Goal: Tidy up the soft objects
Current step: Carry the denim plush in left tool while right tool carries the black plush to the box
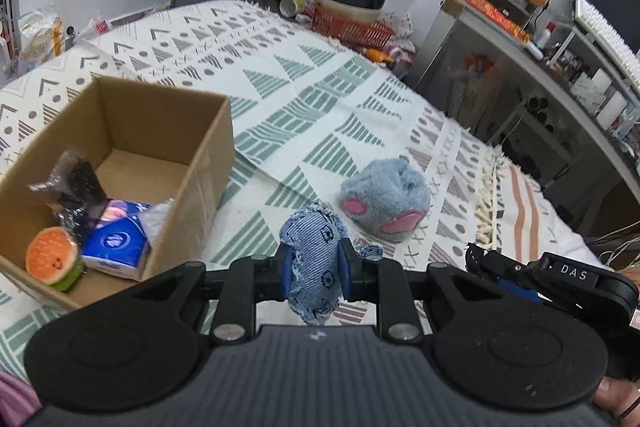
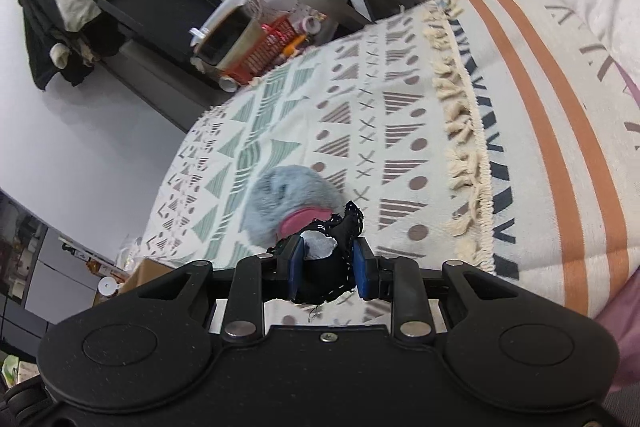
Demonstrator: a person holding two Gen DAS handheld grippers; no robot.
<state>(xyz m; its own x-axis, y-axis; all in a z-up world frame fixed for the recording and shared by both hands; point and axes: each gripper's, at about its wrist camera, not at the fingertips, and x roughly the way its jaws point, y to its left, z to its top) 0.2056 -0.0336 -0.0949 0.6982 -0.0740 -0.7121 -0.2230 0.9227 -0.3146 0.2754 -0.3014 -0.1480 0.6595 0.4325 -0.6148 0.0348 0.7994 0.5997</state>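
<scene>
Gripped between the blue pads of the left gripper (image 1: 316, 269) is a denim fabric toy (image 1: 314, 263), held upright so that its long axis runs up and down between the fingers, with a frayed end hanging below them. From this gripper the cardboard box (image 1: 208, 163) lies ahead and to the left, its open top facing up and its near right corner just beside the gripper's left finger. A burger-shaped squishy (image 1: 52, 259), a blue tissue pack (image 1: 116, 247) and a dark wrapped item (image 1: 76, 187) are already seen in the near end of the box; the far end is bare. The coming move is judged to turn on this leftward offset: the denim toy would need to be carried left and over the box wall before being let go.

The right gripper (image 2: 326, 263) is closed on a black fabric piece (image 2: 332, 259) with stitched edges (a pale patch shows on it). A grey plush paw (image 1: 384, 203) with pink pads rests on the patterned blanket (image 1: 304, 87), ahead and slightly right of the left gripper, and just ahead and left of the right one. The box is seen only as a sliver at the far left of the right wrist view, so the left gripper is judged the nearer to it.
</scene>
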